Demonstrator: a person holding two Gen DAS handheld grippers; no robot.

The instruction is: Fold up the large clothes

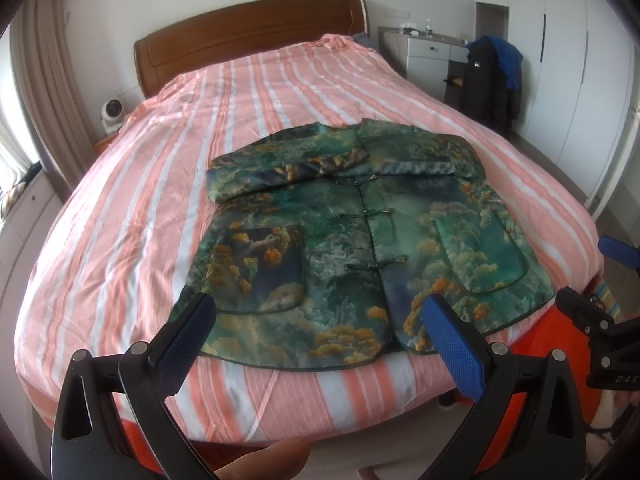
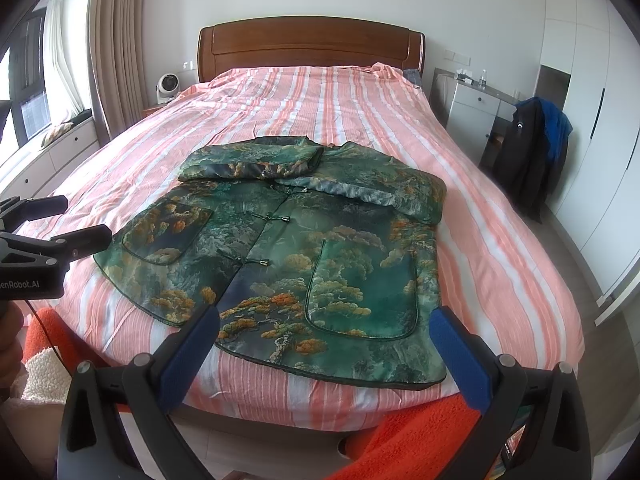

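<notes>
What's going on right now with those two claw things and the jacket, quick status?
Left gripper open, empty. Right gripper open, empty, both short of the hem. Green jacket flat on the striped bed, both sleeves folded across the chest. Nothing in the way.

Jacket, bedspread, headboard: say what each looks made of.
Jacket: likely satin or brocade, judging by its soft sheen and dense green-and-gold landscape pattern; it looks padded. Bedspread: matte woven cloth, probably cotton, with fine creases and pink-white stripes. Headboard: varnished brown wood, glossy with visible grain.
</notes>
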